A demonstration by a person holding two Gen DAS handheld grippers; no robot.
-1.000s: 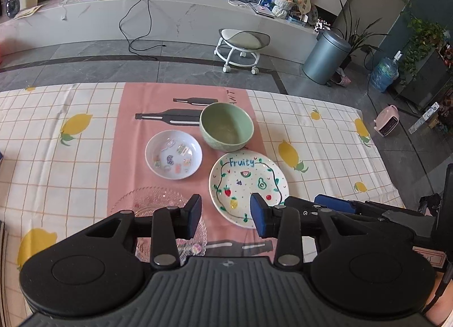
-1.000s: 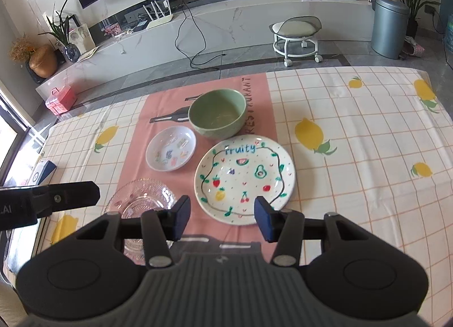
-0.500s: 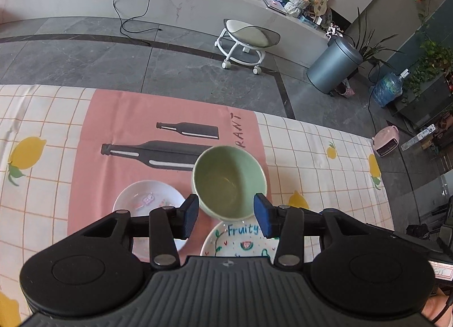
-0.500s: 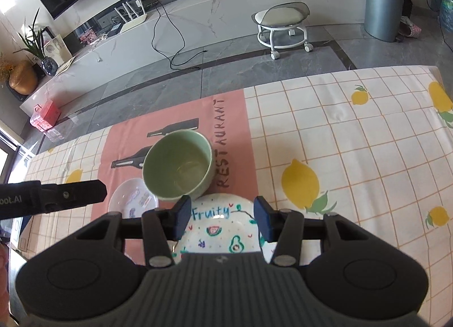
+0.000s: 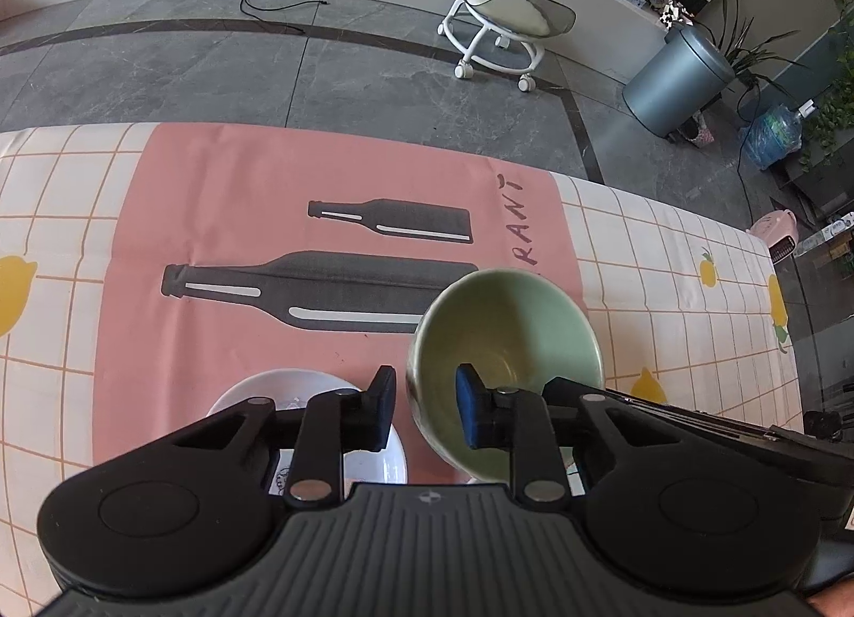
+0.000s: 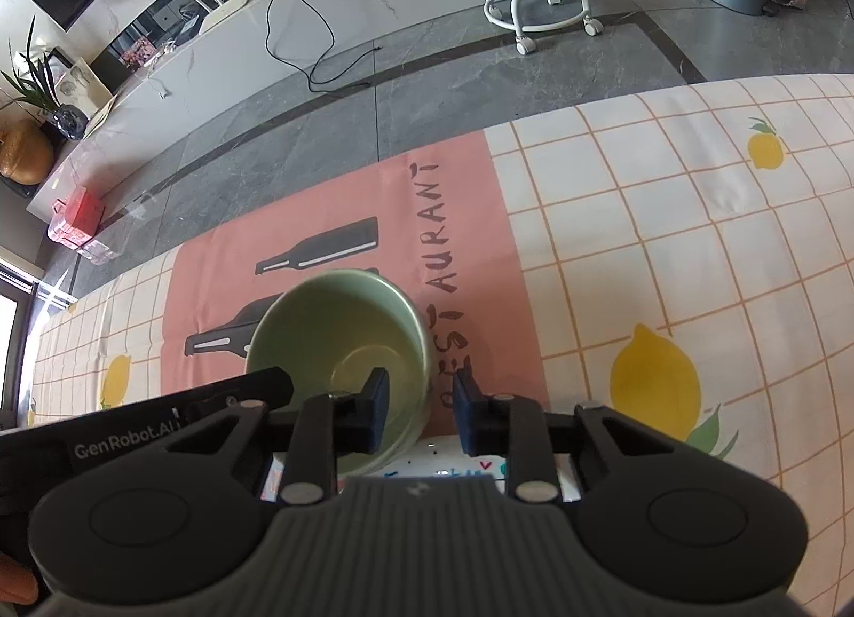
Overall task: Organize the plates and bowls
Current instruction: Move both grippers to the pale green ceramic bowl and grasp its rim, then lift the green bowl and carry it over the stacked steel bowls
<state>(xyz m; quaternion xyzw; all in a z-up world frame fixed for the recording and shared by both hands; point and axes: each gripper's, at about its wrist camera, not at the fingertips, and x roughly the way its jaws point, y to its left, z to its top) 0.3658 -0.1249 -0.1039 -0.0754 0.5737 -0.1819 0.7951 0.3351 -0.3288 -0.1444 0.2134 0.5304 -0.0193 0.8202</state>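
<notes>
While the jaws of the left gripper (image 5: 424, 406) and right gripper (image 6: 419, 409) are closing, narrowed but not yet pressing, the green bowl (image 5: 507, 334) at lower centre is straddled across opposite rim walls, equally near both.

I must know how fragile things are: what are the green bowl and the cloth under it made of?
Green bowl: likely glazed ceramic, given its thick rim and soft sheen. Cloth: it looks like printed fabric or coated fabric, matte with fold creases; which one I cannot tell.
</notes>
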